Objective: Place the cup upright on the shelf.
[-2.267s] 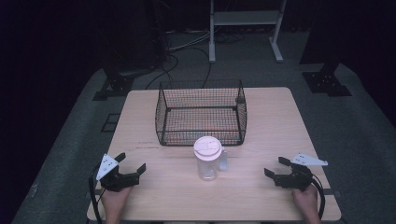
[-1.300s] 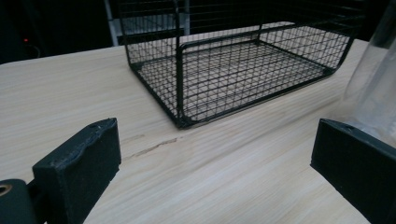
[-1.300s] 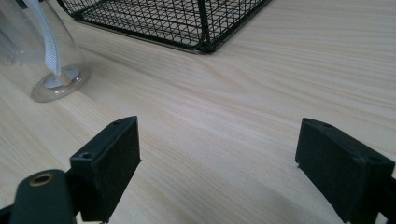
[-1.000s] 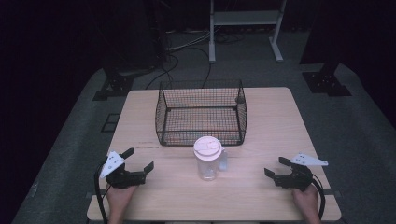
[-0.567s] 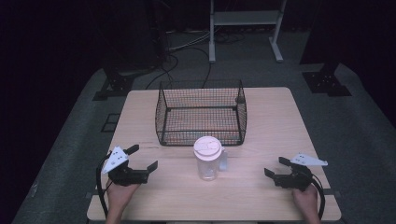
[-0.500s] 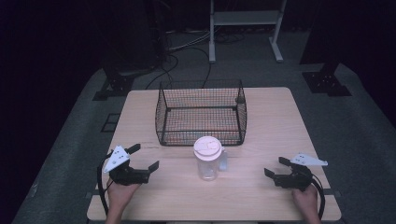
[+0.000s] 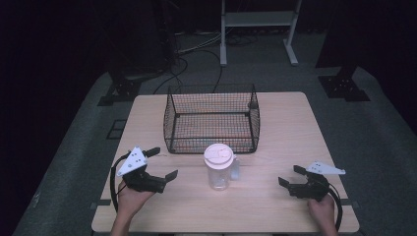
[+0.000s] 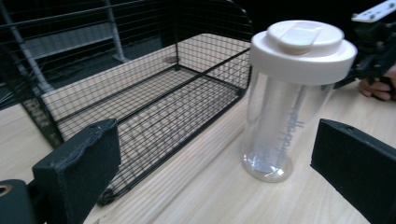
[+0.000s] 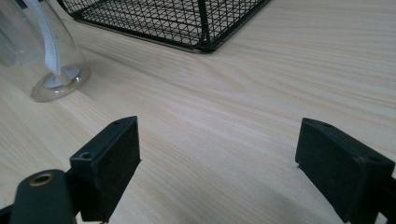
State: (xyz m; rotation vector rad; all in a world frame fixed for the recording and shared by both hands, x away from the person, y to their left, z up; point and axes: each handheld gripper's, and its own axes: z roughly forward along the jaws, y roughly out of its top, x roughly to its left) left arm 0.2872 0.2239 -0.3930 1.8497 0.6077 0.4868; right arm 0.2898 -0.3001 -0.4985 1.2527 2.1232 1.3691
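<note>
Wooden table (image 7: 285, 128) bears a clear upright bottle (image 7: 218, 173), cream-lidded, between two spread tools (image 7: 158, 163) (image 7: 291, 176).

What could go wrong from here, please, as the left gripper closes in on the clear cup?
The clear cup is tall, narrow-based and topped with a wide cream lid, so a glancing jaw of the open left gripper might tip it. It stands close in front of the wire basket, so a push could knock it against the mesh. Its smooth wall might also slip in the grip.
</note>
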